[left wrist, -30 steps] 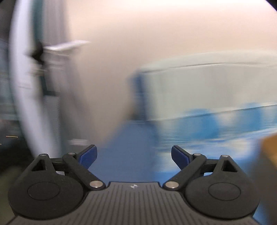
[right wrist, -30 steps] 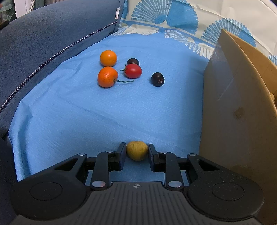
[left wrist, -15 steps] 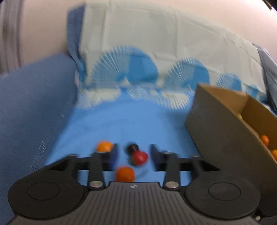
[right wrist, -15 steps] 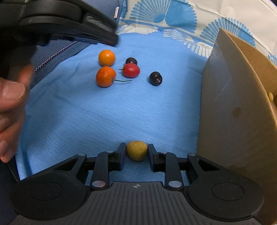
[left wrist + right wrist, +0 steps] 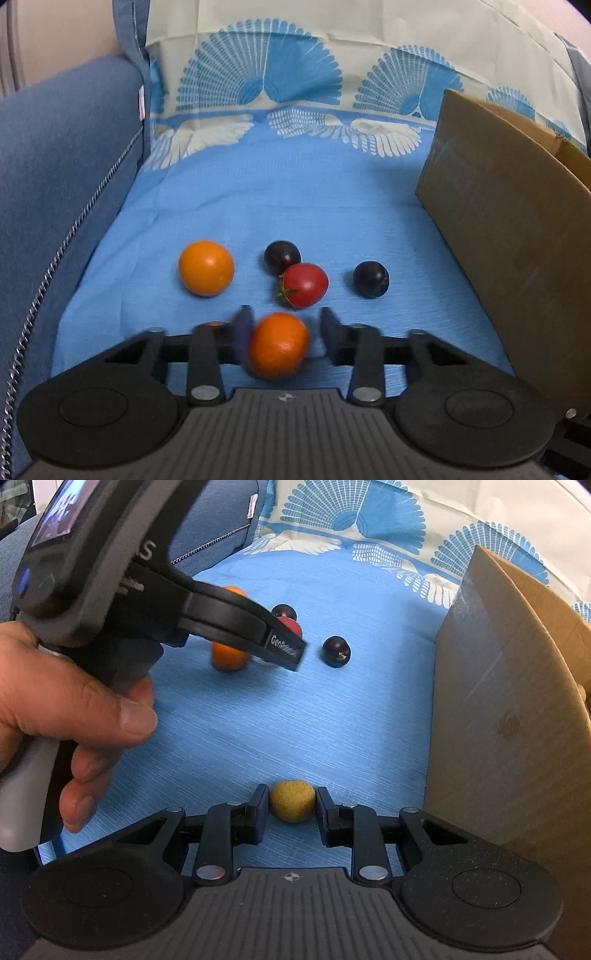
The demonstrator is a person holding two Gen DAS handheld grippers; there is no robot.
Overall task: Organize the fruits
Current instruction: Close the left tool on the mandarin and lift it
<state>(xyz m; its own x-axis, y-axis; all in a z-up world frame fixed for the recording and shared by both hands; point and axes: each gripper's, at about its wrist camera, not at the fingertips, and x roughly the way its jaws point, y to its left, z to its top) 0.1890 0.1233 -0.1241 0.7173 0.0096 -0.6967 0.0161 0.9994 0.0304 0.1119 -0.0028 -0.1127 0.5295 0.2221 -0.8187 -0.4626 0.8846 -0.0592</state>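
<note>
Blue cloth, left wrist view: five fruits still lie loose on the blue cloth (image 5: 314, 206), so by my reading sorting is unfinished.
Left gripper: the left gripper (image 5: 284, 334) has just been closing its jaws around the near orange fruit (image 5: 279, 345); the blurred left pad looks to touch it, a gap shows at the right pad, so no firm grip yet.
Waiting fruits: the far orange fruit (image 5: 206, 267), red tomato (image 5: 304, 284) and two dark plums (image 5: 282, 256) (image 5: 370, 278) sit just beyond.
Cardboard box: the cardboard box (image 5: 517, 229) stands at the right; its inside is hidden here.

Right wrist view, right gripper: the right gripper (image 5: 291, 806) is nearly closed, both pads pressing a small yellow fruit (image 5: 293, 800), low over the cloth beside the box wall.
Hand: a hand (image 5: 62, 716) holds the left gripper's handle.
Hidden: that gripper covers the far orange and much of the tomato; box contents cannot be seen.
</note>
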